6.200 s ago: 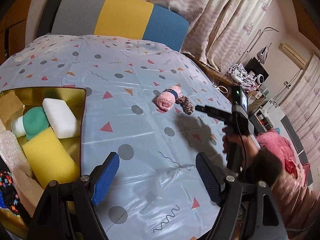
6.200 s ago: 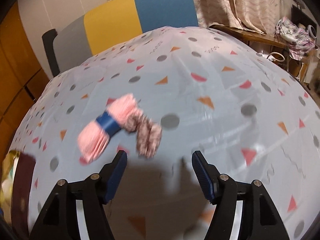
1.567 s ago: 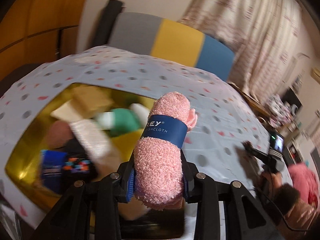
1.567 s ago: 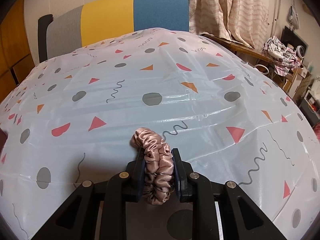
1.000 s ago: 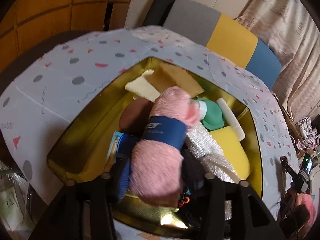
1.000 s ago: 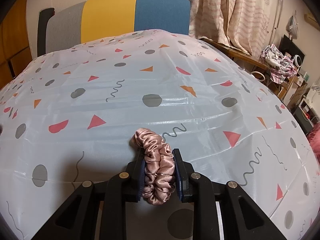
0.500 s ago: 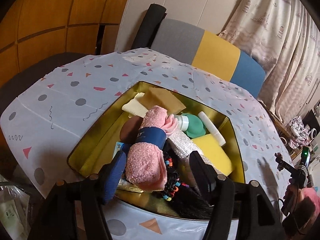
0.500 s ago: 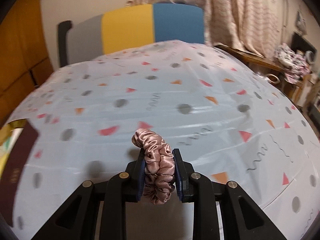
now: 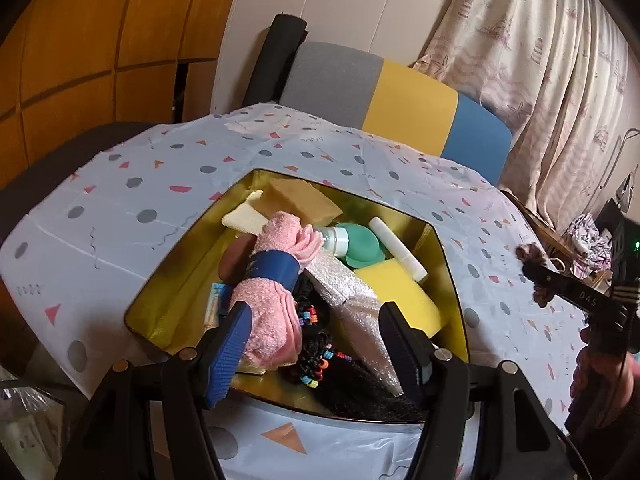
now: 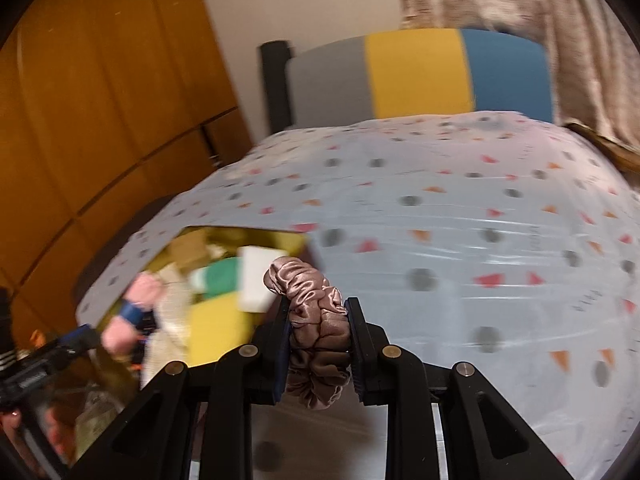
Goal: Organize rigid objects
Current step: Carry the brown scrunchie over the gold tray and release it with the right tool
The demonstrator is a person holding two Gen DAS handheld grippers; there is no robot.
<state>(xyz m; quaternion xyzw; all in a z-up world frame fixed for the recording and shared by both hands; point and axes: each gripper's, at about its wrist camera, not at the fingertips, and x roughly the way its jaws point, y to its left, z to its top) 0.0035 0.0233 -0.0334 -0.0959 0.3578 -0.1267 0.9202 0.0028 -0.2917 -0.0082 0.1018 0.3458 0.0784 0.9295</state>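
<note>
A pink rolled washcloth (image 9: 272, 292) with a blue band lies in the gold box (image 9: 168, 292) on top of other items. My left gripper (image 9: 316, 344) is open and empty above the box's near edge, with the cloth just beyond its left finger. My right gripper (image 10: 318, 344) is shut on a dusty-pink satin scrunchie (image 10: 316, 320) and holds it above the tablecloth, right of the box (image 10: 296, 240). In the left wrist view the right gripper (image 9: 540, 280) with the scrunchie (image 9: 532, 258) shows at the far right.
The box also holds a yellow sponge (image 9: 396, 292), a green-capped bottle (image 9: 352, 240), a white block (image 9: 396, 248), a silver pouch (image 9: 352, 304), a tan sponge (image 9: 300, 200) and a beaded black item (image 9: 320, 360). A grey, yellow and blue chair back (image 9: 396, 100) stands behind the table.
My left gripper has let go of the pink washcloth into the box and opened, drawing back a little. My right gripper, still holding the scrunchie, has swung left toward the box.
</note>
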